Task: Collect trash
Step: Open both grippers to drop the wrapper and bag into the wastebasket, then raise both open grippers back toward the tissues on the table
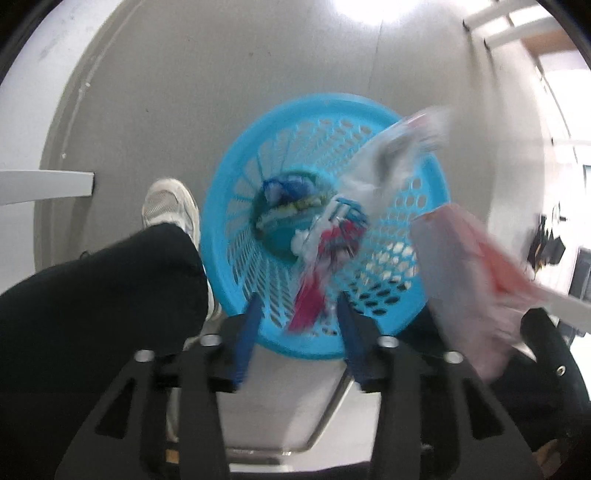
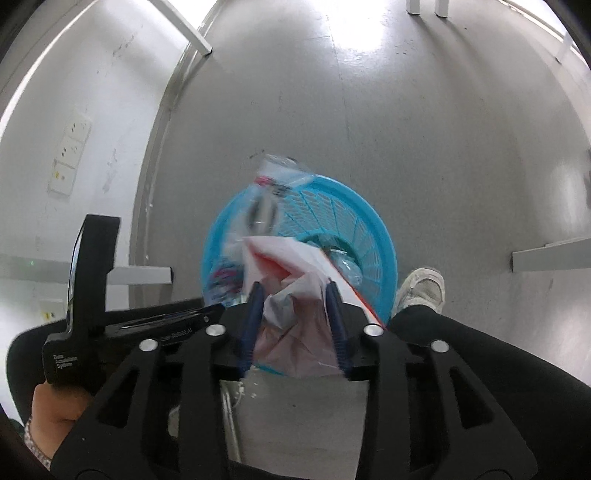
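Black gripper frames fill the bottom of both wrist views, each ending in a pair of blue fingers aimed steeply down at a blue perforated basket standing on the grey floor. On the left gripper the fingers stand apart, and a blurred red, white and blue wrapper hangs in the gap between them, over the basket's opening; whether the pads touch it cannot be told, and it looks loose. A second crumpled clear wrapper shows blurred above the basket's far rim, and more scraps, blue and yellowish, lie at the basket's bottom. On the right gripper the fingers are likewise apart, with a pink and white plastic bag between them, its crumpled lower part filling the space down to the frame; the pads do not seem to press it, though the blur leaves that unsure. From the left wrist view the same bag appears at the right, just beside the basket's rim. From the right wrist view the left gripper's black handle sits at the left, held by a hand. A black trouser leg and a white shoe stand just beside the basket, and white furniture legs rise at the edges of the floor.
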